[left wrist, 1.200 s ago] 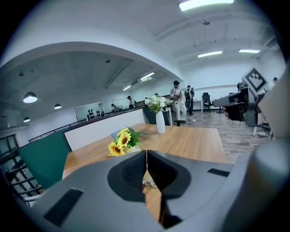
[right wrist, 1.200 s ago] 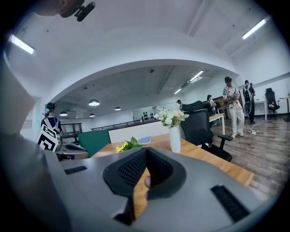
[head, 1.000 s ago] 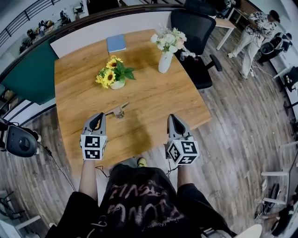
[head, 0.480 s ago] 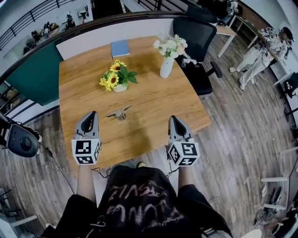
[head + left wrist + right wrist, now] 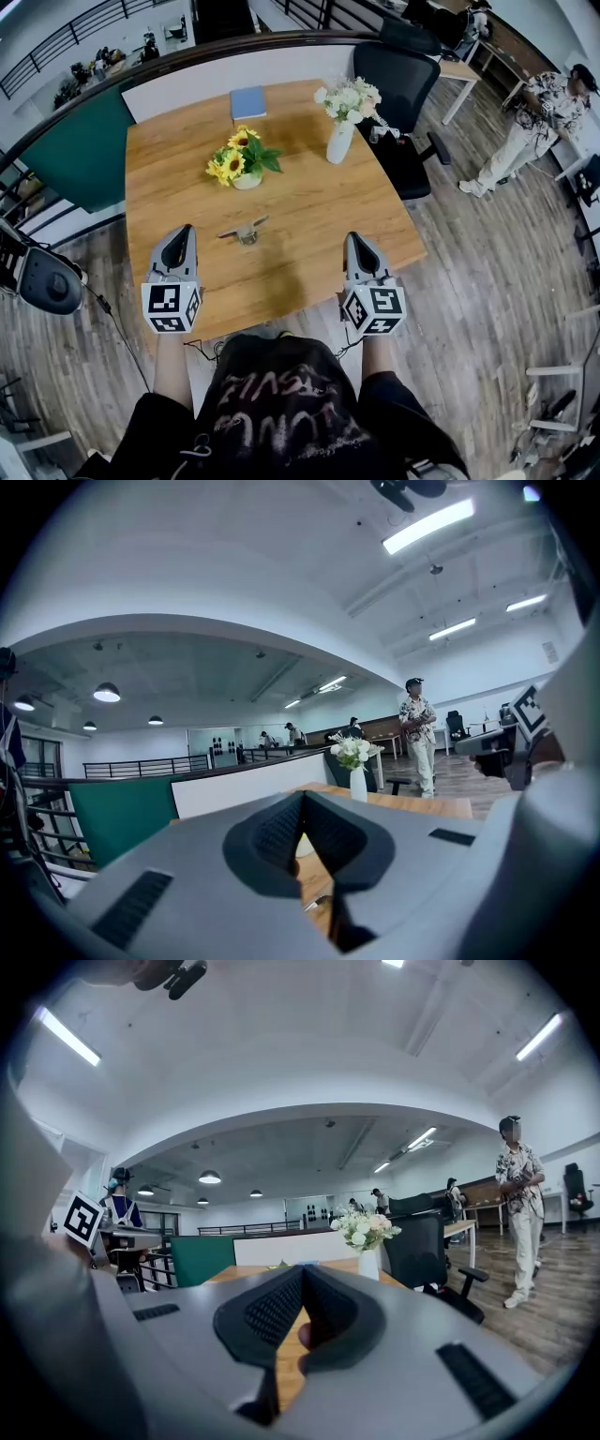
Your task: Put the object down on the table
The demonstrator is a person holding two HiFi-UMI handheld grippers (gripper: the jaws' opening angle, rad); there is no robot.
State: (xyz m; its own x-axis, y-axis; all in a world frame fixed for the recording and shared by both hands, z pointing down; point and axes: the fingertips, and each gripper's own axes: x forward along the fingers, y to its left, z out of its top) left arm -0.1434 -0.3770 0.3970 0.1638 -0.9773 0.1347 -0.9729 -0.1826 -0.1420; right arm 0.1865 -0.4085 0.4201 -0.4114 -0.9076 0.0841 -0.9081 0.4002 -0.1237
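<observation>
A small metal object (image 5: 244, 230) lies on the wooden table (image 5: 309, 202), in front of the sunflowers (image 5: 240, 157), while the left gripper (image 5: 180, 231) and right gripper (image 5: 354, 238) hover either side, jaws pressed together and empty.

My left gripper (image 5: 180, 246) is at 8 o'clock in the head view and my right gripper (image 5: 356, 251) at 5 o'clock, both pointing toward 12, roughly level. Both have jaws closed tip to tip, empty. Bare forearms (image 5: 172, 366) run straight back behind them.
</observation>
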